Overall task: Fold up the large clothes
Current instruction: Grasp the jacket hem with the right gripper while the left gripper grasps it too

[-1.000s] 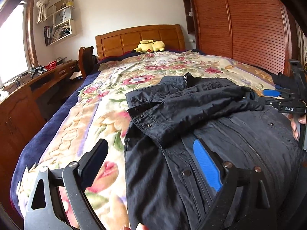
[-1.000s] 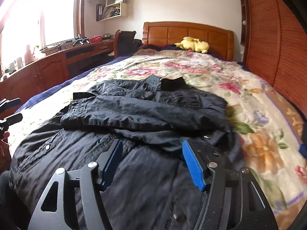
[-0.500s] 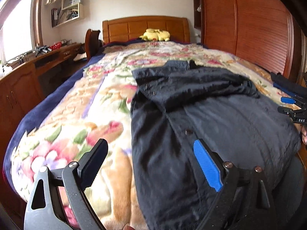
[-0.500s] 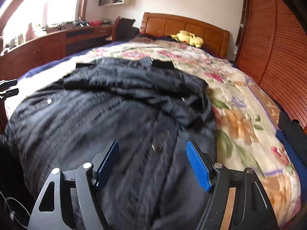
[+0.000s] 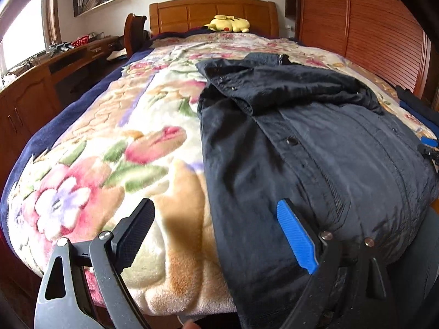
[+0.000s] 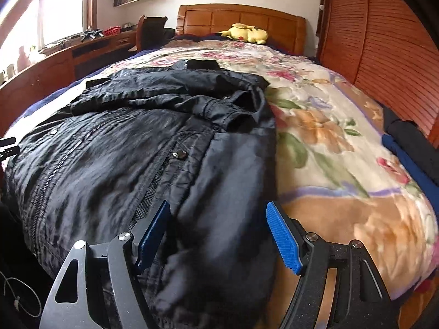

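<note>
A large black jacket (image 5: 315,137) lies flat on the flowered blanket (image 5: 115,148), its sleeves folded across the chest and its hem hanging over the bed's foot. It also shows in the right wrist view (image 6: 142,148). My left gripper (image 5: 216,233) is open and empty, low at the foot of the bed, straddling the jacket's left hem edge. My right gripper (image 6: 218,233) is open and empty, straddling the jacket's right hem corner. The right gripper's tip shows at the far right of the left wrist view (image 5: 428,148).
A yellow plush toy (image 5: 229,24) lies by the wooden headboard (image 5: 214,13). A wooden desk with clutter (image 5: 68,54) runs along the left. A wooden wardrobe (image 6: 384,41) stands on the right. Dark and blue clothes (image 6: 411,142) lie on the bed's right edge.
Both grippers have dropped back and down from above the jacket's middle to its hem at the foot of the bed. The jacket has not moved.
</note>
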Available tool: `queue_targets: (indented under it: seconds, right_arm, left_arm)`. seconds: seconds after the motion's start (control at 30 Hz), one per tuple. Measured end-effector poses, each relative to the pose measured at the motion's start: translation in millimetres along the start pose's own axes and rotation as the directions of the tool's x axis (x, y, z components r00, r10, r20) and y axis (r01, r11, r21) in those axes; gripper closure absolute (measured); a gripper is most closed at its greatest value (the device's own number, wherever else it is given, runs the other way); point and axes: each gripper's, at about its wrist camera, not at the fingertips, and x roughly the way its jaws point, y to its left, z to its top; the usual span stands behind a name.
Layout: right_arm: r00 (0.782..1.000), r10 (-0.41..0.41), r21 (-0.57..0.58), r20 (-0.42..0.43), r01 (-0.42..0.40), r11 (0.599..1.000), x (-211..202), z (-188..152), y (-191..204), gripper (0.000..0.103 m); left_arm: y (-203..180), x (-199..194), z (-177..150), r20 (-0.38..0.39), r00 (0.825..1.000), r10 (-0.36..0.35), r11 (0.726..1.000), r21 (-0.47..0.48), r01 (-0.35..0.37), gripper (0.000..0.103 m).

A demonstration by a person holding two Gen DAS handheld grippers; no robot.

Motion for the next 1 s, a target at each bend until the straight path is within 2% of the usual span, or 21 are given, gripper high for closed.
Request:
queue_targets:
  seconds: [0.1,0.3,0.6,0.73,0.87,1.0]
  right_arm:
    - [0.999,-0.044,-0.007,-0.005,0.044,0.999,-7,-7,-1,0.029]
    - [0.998,-0.052,-0.005,-0.032,0.052,0.999,-10,-17,-4,0.029]
    - [0.998,-0.005,0.029,-0.058,0.007,1.0,-8,-24,-11,0.029]
    - [0.999,0.014,0.05,-0.05,-0.012,0.999,-4,-25,-12,0.029]
    - [0.997,0.061,0.085,-0.036,-0.058,0.995,-4,-27,-14,0.042]
    - [0.997,0.069,0.063,-0.027,-0.067,0.996,-6,-28,-7,0.056]
  left_arm:
    - [2,0,-4,0.004,1.0,-0.019,1.0,-0.002,0.019,0.012]
    - [5,-1,-8,0.011,0.998,-0.06,0.998,-0.016,0.06,0.012]
    - [-2,-12,-16,0.032,0.997,-0.076,0.997,0.009,0.076,0.027]
    - [-6,-15,-17,0.036,0.996,-0.083,0.996,0.014,0.083,0.038]
    - [-10,-19,-20,0.032,0.995,-0.095,0.995,0.019,0.095,0.042]
    - [-16,-21,-24,0.024,0.995,-0.099,0.995,0.023,0.098,0.042]
